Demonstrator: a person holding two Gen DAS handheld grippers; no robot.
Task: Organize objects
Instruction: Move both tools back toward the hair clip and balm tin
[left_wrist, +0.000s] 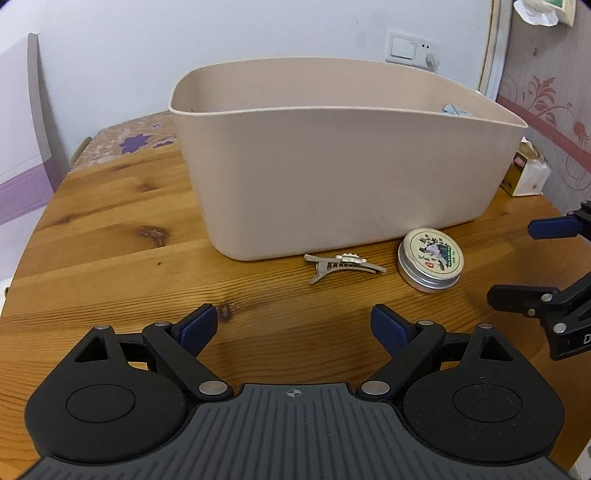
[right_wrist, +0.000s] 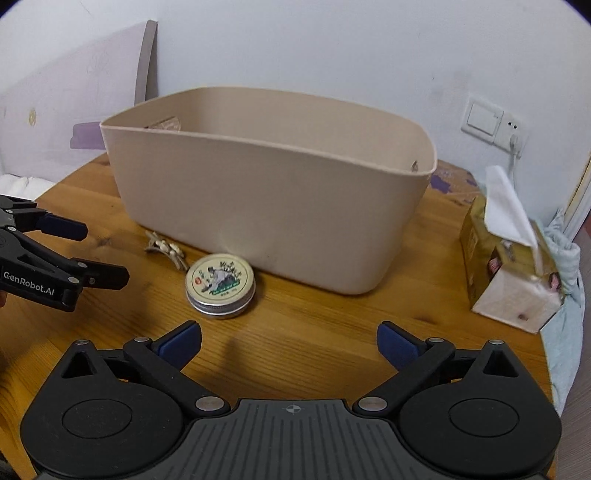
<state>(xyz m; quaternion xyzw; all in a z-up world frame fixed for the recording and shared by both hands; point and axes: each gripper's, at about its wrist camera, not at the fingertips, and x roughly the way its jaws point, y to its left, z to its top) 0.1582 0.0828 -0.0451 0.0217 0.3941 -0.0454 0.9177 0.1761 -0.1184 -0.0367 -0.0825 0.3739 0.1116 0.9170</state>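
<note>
Two loose items lay on the wooden table (left_wrist: 110, 229), just in front of the beige plastic bin (left_wrist: 332, 177): a metal hair clip (left_wrist: 343, 264) and, just to its right, a round tin (left_wrist: 430, 260) with a printed lid.

The left gripper (left_wrist: 293, 326) was spread wide, nothing between its fingers, low over the table and near the clip. The right gripper (right_wrist: 290, 341) was spread too, empty, with the tin ahead and a little to its left.

Handling, as a judgement:
- Tin — looked like thin aluminium, rigid and light, with a smooth rim that could slip. Best taken across its diameter on the side wall, with the fingers low and level; pinching on the lid alone might lift the lid off.
- Hair clip — thin, stiff, very light and flat against the wood, so hard to get under. The raised ornament at its middle was the obvious hold; the forked tail end was a second option. It was likely to skate away if nudged sideways.

Something pale blue showed over the bin's far rim (left_wrist: 454, 110), possibly an item already inside — too little visible to name. A tissue box (right_wrist: 513, 269) stood to the right of the bin, apart from it.
</note>
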